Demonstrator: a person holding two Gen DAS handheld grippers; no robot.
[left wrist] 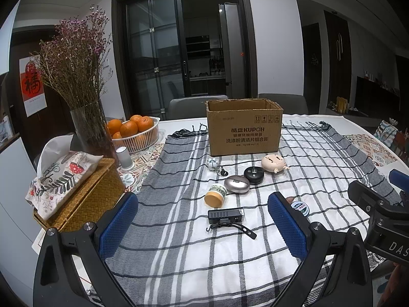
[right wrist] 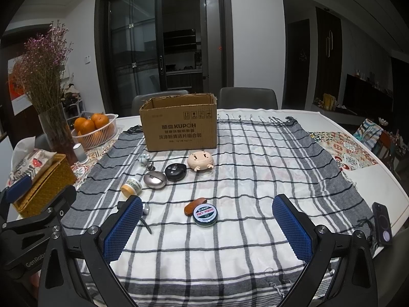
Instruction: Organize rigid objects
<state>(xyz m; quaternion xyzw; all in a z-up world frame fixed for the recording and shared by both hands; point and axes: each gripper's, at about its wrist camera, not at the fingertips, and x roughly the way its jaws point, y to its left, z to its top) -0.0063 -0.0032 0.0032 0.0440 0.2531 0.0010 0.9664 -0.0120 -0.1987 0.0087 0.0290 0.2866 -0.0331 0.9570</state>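
One surface, draped with a checked cloth that marks out the working area. One cardboard box, open-topped, upright at the far edge of the cloth, presumably the receptacle for the rest. Two grippers, left gripper and right gripper, both held low at the near edge with fingers spread wide and holding nothing, apparently poised before a first pick. Eight small rigid items, loose on the cloth between box and grippers, none yet boxed: beige figurine head; silver oval case; black round case; black clip light; round tin touching brown wooden piece; jar on its side; small figure keyring.
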